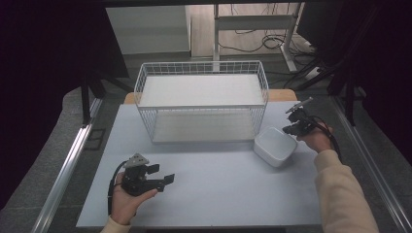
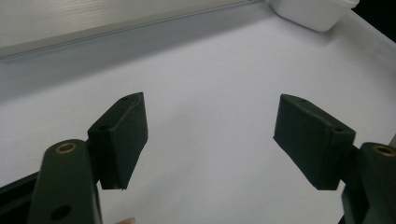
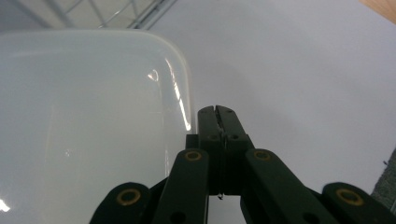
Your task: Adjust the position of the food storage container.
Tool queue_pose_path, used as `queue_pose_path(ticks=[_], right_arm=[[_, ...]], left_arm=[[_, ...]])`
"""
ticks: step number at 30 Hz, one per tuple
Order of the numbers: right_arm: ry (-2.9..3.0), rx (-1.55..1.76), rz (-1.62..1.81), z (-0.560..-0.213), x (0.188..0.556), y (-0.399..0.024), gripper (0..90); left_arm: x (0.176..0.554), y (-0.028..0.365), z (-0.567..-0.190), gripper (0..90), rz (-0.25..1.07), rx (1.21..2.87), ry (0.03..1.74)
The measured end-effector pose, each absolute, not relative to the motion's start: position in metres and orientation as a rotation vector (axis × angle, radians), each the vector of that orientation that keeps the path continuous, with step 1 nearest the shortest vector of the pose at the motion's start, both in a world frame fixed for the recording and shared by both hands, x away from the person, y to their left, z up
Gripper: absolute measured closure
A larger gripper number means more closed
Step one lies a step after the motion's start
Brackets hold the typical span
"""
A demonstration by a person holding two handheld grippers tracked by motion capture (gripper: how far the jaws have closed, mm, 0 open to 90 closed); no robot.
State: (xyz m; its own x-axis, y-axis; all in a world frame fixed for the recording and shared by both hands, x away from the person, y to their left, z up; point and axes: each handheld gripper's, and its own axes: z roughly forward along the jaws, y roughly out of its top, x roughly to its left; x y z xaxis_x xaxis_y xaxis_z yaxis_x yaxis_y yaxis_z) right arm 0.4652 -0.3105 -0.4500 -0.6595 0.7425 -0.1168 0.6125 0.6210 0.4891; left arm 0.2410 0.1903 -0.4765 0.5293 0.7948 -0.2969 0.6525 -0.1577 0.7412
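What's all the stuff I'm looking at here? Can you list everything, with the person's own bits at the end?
Table: one, pale grey, under everything.
Wire basket: one, white, two-tiered, back middle of the table.
Container: one, white, square with rounded corners, by the basket's front right corner.
Cables: several, dark, on the floor behind.
Left tool: one, black, jaws wide apart over the table, front left.
Right tool: one, black, jaws together beside the container.

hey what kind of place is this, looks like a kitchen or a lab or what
Most likely a lab or recording workspace, not a kitchen: a plain white table holding just a wire basket and a white dish, dark curtains at the sides, and loose cables on the floor behind.
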Motion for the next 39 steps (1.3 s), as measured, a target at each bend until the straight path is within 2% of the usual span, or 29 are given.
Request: queue_pose_path(ticks=[21,30,39], right_arm=[[2.638,1.02,0.701,-0.455,0.401,-0.263,90.0],[2.609,1.061,0.714,-0.446,0.393,-0.276,90.0],[2.648,1.08,0.639,-0.46,0.373,-0.288,90.0]], left_arm=[[0.241,0.189,-0.476,26.1,0.193,1.885,1.191],[0.24,0.189,-0.475,26.2,0.199,1.882,1.192],[0.24,0.188,-0.476,26.2,0.195,1.888,1.192]])
